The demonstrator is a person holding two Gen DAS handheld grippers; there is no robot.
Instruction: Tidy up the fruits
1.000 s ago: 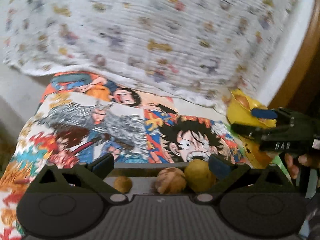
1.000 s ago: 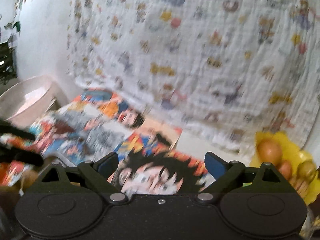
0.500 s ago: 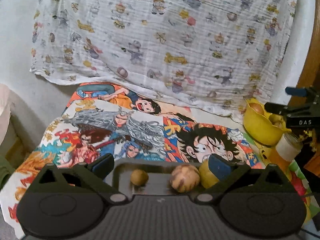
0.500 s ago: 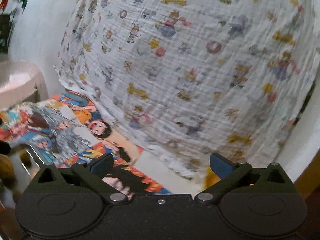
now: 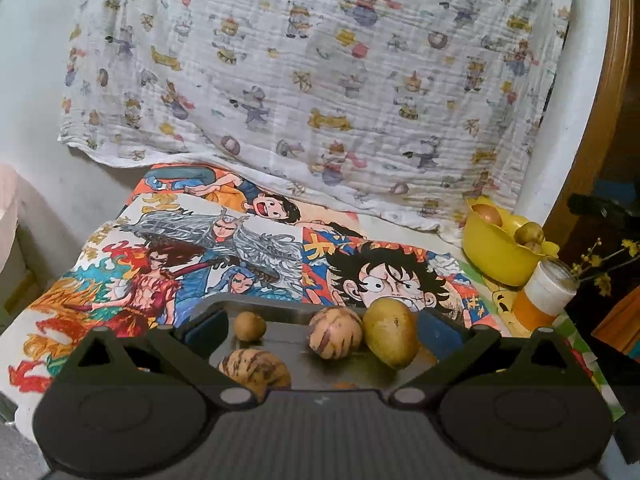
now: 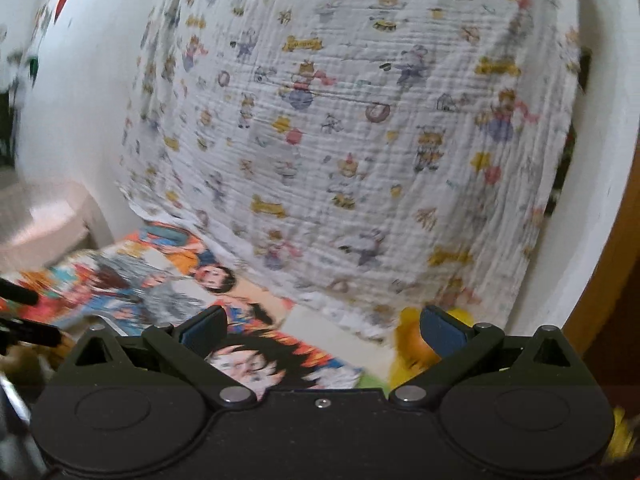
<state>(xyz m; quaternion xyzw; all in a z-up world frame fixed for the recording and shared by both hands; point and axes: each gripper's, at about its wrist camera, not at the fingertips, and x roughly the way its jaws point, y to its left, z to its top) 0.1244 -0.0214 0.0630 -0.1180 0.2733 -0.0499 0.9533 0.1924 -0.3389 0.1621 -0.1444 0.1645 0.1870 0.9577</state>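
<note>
Left wrist view: dark tray (image 5: 288,376) at six o'clock, loaded with fruit — yellow-green mango (image 5: 390,332) toward four o'clock of the tray's middle, touching a striped round fruit (image 5: 335,333) on its left; a second striped fruit (image 5: 254,370) nearer the camera at seven o'clock; a small brown round fruit (image 5: 249,326) off at ten o'clock, apart from the rest. Left gripper (image 5: 322,330) spread wide around that tray, blue pads flanking the fruit, nothing pinched. Under the tray, a bright cartoon-print cloth (image 5: 192,256) running out to nine o'clock. At three o'clock, a yellow bowl (image 5: 494,258) holding several more round fruits (image 5: 529,233), with a white-lidded orange jar (image 5: 542,294) just beside it at four o'clock. Behind everything, from ten to two o'clock, a pale patterned sheet (image 5: 320,80) hanging down. Right wrist view, blurred: right gripper (image 6: 322,328) with jaws just swung out to full spread, nothing between them, only the cartoon cloth below; yellow bowl (image 6: 412,344) smeared behind the right pad at four o'clock; same patterned sheet (image 6: 340,140) filling twelve o'clock; black parts of the other gripper poking in at eight o'clock.
</note>
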